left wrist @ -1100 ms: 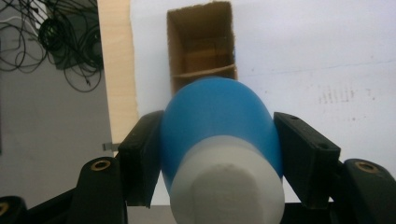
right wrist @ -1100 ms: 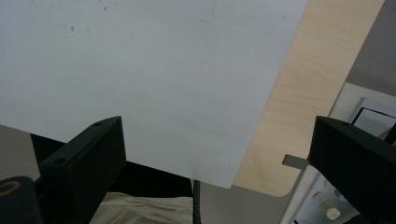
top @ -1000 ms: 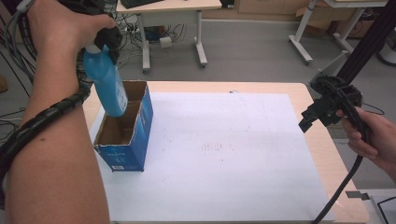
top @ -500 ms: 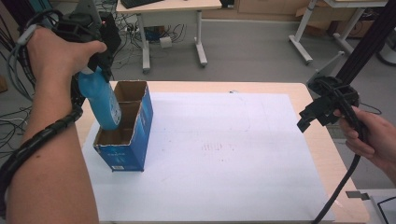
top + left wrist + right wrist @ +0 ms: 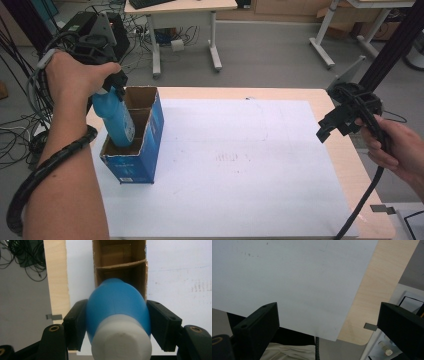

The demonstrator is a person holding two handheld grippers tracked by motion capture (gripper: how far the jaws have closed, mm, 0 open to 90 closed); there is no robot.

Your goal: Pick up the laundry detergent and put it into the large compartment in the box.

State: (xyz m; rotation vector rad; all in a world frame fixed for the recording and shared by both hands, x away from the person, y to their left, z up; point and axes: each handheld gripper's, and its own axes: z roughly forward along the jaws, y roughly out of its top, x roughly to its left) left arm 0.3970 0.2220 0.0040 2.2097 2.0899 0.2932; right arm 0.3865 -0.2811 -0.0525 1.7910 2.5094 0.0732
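Left gripper view: blue bottle clamped between left claw jaws, above box

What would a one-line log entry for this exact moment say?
left gripper: shut on blue bottle | bottle: partly inside blue carton, near compartment | right gripper: open, empty, over table edge

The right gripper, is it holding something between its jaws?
No, the right gripper has its jaws wide apart with nothing between them; beyond them lie the white sheet and the table.
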